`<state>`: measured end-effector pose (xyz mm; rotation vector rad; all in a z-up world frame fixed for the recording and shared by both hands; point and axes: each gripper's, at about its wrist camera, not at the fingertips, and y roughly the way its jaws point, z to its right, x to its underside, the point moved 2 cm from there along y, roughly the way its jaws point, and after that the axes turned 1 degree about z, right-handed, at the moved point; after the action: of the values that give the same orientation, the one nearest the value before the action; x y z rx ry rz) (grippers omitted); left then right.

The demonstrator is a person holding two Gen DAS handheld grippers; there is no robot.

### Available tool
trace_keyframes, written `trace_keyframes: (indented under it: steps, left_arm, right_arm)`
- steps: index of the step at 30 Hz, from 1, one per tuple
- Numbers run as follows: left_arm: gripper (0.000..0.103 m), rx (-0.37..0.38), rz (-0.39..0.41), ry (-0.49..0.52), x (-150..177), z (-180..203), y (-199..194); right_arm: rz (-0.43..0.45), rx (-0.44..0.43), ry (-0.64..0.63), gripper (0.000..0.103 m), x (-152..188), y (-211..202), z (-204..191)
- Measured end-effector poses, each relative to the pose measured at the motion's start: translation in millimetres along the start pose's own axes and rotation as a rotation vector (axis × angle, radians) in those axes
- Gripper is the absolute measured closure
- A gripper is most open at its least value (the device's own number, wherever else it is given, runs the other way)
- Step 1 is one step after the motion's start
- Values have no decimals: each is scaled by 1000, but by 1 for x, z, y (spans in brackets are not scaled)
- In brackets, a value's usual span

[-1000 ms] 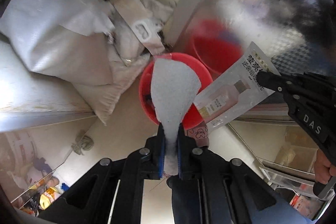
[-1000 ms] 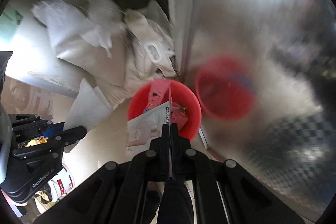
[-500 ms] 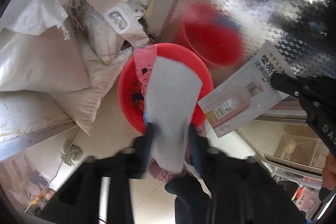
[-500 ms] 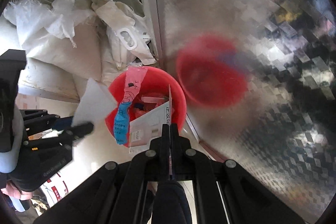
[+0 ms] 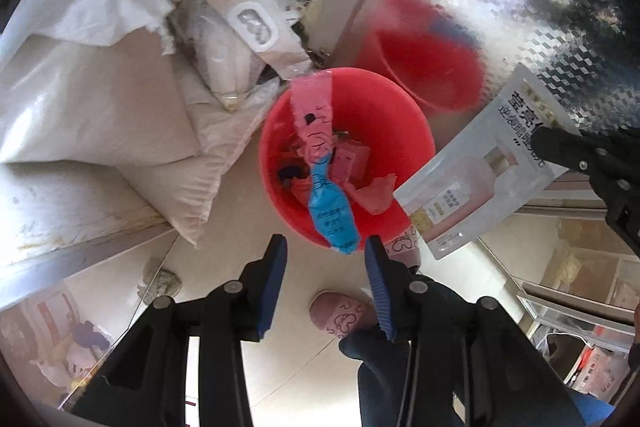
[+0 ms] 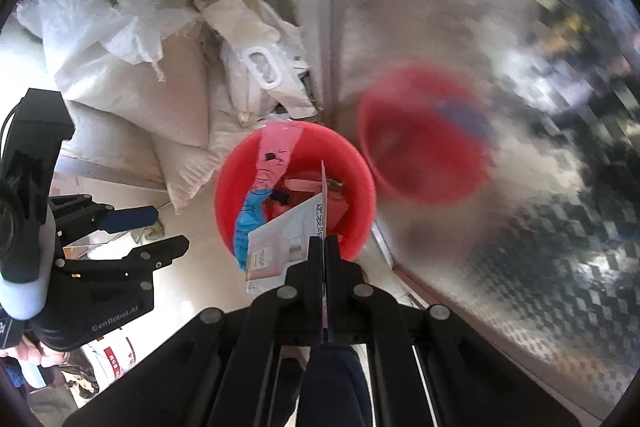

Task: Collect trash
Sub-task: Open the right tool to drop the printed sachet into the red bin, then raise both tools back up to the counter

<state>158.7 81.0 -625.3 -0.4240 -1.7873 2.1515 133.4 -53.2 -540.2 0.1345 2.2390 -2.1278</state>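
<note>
Below, left tool (image 5: 325, 254) gapes empty over red bucket (image 5: 404, 119); right tool (image 6: 325, 241) pinches packet (image 6: 288, 239).

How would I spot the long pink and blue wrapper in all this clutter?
Find the red bucket on the floor beside the shiny metal panel. The long wrapper lies across its inside, from the far rim out over the near rim. It alone is pink at one end and bright blue at the other.

The bucket (image 5: 404, 131) is bright red. Inside it lies a long wrapper (image 5: 320, 163), pink with black scribbles at one end and sky blue at the other. The packet (image 5: 480, 171) is white with a pale pink bottle picture and dark lettering. The sacks (image 5: 100, 99) are off-white. The metal wall (image 5: 540, 7) is silvery with a small checkered pattern. The slipper (image 5: 340, 311) is dusty pink with dark outlined squiggles.
</note>
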Motion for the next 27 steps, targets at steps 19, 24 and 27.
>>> trace_keyframes:
  steps: [19,24,27]
  left_arm:
    - [42,-78,45,-109,21,-46,-5]
    - [42,-81,47,-80,23,-44,-8]
    - [42,-94,47,-58,23,-40,-12]
  right_arm:
    - [-49,-48,-111,90,-15,39,-44]
    - [-45,-51,-97,57,-8,33,-45]
    - [-60,-42,-79,48,-5,30,-42]
